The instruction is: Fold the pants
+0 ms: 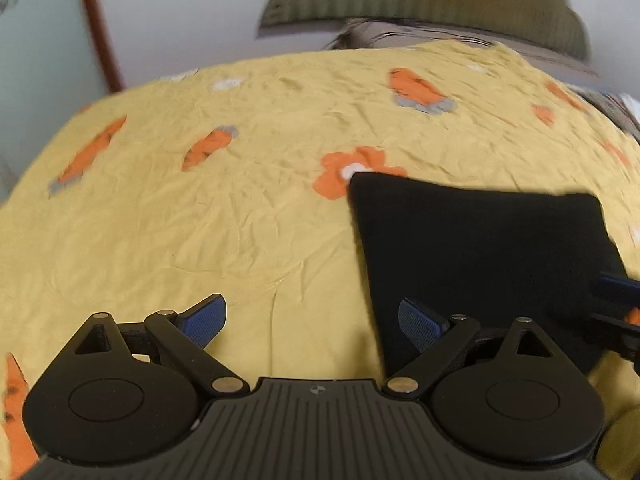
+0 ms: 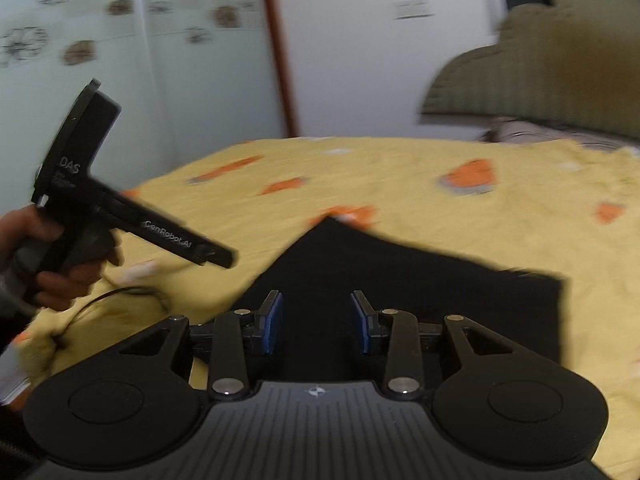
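The black pants point(image 1: 480, 256) lie folded into a compact rectangle on the yellow bedspread point(image 1: 240, 220). My left gripper point(image 1: 312, 320) is open wide and empty, hovering above the bed just left of the pants' left edge. In the right wrist view the pants point(image 2: 420, 292) lie straight ahead. My right gripper point(image 2: 317, 322) is open and empty above their near edge. The right gripper's fingers point(image 1: 616, 284) show at the right edge of the left wrist view. The left gripper's body point(image 2: 120, 216) shows held in a hand at the left of the right wrist view.
The bedspread has orange carrot and flower prints. An olive quilted headboard point(image 1: 432, 0) and dark bedding point(image 1: 400, 34) are at the far end. A wall with a wooden door frame point(image 2: 280, 48) stands behind. A black cable point(image 2: 120, 296) lies on the bed's left edge.
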Action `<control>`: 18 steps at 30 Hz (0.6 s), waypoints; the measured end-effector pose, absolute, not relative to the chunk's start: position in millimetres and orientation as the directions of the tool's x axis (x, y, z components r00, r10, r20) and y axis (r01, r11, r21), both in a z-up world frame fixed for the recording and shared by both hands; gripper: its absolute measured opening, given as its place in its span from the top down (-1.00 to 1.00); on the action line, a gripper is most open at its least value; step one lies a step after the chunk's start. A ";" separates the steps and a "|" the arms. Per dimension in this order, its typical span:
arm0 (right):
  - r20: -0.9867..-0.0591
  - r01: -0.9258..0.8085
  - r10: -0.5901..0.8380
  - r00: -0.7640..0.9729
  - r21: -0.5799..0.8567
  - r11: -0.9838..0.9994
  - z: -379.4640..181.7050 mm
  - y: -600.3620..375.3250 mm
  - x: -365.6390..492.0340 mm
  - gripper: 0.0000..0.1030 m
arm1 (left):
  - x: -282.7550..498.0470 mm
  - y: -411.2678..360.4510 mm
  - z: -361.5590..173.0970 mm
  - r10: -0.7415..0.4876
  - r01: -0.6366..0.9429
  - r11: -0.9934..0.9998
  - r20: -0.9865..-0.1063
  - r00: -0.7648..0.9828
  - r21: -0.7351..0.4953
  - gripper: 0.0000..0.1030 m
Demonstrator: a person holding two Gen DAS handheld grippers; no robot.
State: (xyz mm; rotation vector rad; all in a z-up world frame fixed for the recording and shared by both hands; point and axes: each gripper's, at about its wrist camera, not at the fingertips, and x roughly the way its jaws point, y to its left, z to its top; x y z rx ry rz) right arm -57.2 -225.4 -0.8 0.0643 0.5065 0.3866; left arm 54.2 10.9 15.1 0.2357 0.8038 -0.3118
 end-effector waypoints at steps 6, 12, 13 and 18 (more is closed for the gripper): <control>-0.558 -0.145 0.168 0.813 0.085 0.986 -26.8 -227.3 -42.8 0.08 | -5.0 19.7 -3.8 -0.314 0.585 0.795 -0.718 0.621 0.158 -0.85; -0.549 -0.133 0.172 0.818 0.109 0.985 -28.5 -230.8 -47.8 -0.21 | -33.4 8.7 -20.4 -0.300 0.618 0.730 -0.676 0.673 0.291 -0.85; -0.550 -0.130 0.166 0.819 0.104 0.986 -28.6 -229.1 -50.1 -0.21 | -33.4 5.2 -22.1 -0.304 0.625 0.723 -0.677 0.670 0.294 -0.85; -0.546 -0.121 0.153 0.824 0.096 0.988 -30.8 -227.6 -49.4 -0.25 | -23.7 -5.8 -31.3 -0.250 0.583 0.737 -0.663 0.706 0.343 -0.86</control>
